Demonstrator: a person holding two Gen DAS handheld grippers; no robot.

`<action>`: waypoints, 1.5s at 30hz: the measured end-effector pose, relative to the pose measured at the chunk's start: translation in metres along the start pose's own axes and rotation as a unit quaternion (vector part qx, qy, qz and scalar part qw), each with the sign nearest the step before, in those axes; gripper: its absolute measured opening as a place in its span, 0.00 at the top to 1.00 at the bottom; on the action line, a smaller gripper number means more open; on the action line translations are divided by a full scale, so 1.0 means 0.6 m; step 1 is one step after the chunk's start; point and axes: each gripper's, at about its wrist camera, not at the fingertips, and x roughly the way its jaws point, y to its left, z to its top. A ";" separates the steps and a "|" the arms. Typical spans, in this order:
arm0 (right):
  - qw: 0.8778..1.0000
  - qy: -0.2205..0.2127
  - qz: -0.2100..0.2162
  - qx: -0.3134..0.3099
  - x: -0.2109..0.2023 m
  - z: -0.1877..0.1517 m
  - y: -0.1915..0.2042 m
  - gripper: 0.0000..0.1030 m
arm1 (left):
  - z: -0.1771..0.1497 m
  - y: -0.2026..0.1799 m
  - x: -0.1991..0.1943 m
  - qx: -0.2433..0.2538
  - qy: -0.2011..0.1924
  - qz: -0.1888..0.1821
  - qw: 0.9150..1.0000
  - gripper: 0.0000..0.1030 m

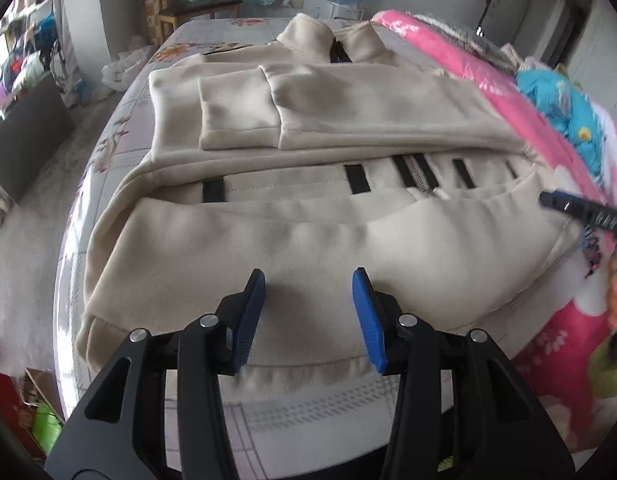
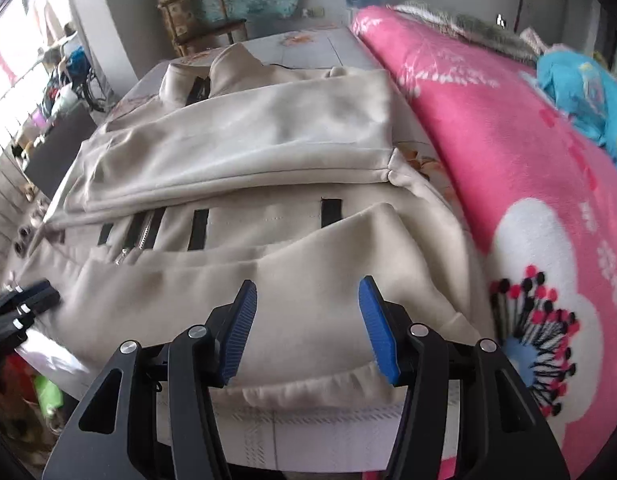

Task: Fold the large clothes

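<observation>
Left wrist view shows the cream jacket filling mid-frame on the bed, sleeves already folded inward; folding bottom to collar seems left. Left claw and right claw hover at the lower hem, jaws apart, empty.

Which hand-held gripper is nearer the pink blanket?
Right. The right hand-held gripper hangs over the jacket hem beside the pink blanket; the left hand-held gripper is at the hem's far end.

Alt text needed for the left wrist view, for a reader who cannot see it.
The open left gripper hovers over the near hem of a cream jacket lying partly folded on a bed. A pink blanket lies to the right, where the right gripper tip enters.
</observation>
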 end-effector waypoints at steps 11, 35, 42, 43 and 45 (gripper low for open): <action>0.998 0.009 -0.041 -0.043 0.030 0.008 0.044 0.97 | -0.019 -0.044 -0.024 0.078 -0.086 0.073 0.991 0.99; 0.984 -0.041 0.102 -0.139 -0.021 -0.020 0.148 0.60 | 0.020 -0.019 0.024 0.025 -0.069 0.065 0.995 0.96; 0.978 -0.010 0.072 -0.194 0.067 -0.051 0.216 0.59 | 0.029 0.012 0.016 -0.012 -0.052 0.019 0.998 0.93; 0.980 -0.002 0.083 -0.178 0.070 -0.044 0.208 0.59 | 0.029 0.019 0.011 -0.019 -0.052 0.016 0.998 0.93; 0.983 0.004 0.087 -0.159 0.070 -0.038 0.194 0.59 | 0.026 0.041 -0.010 -0.040 -0.061 0.018 0.997 0.88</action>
